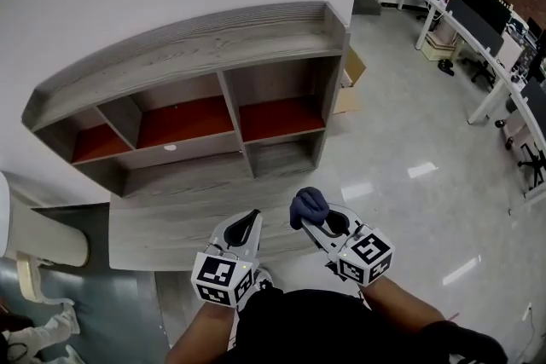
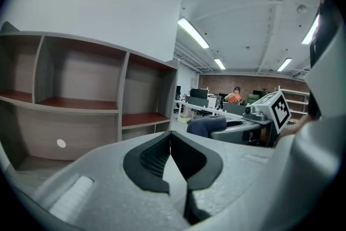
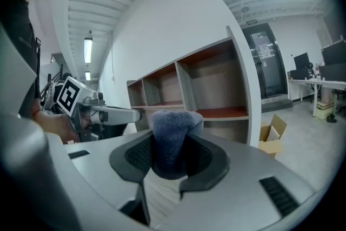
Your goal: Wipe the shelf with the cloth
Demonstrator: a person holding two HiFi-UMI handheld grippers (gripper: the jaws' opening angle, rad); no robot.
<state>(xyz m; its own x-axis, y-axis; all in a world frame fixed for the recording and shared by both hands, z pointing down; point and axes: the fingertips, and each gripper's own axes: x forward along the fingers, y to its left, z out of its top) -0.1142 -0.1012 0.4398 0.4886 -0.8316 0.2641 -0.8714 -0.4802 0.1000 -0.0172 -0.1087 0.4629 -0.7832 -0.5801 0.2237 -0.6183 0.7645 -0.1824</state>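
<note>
A grey wooden shelf unit [image 1: 196, 55] with red-brown inner boards [image 1: 183, 119] stands against the white wall, with a lower grey step [image 1: 205, 209] in front. My right gripper [image 1: 309, 216] is shut on a dark blue cloth [image 1: 308, 205], bunched between its jaws [image 3: 172, 138], held above the step's front right edge. Beside it, my left gripper [image 1: 247, 226] is shut with nothing in it; its jaws meet at the tips [image 2: 171, 138]. The shelf's compartments [image 2: 81, 84] look bare in the left gripper view.
A cardboard box [image 1: 350, 81] lies on the glossy floor right of the shelf. Office desks with monitors [image 1: 478, 13] line the far right. A white chair or fixture [image 1: 43, 243] stands at the left. A small white disc [image 1: 170, 147] lies on the step.
</note>
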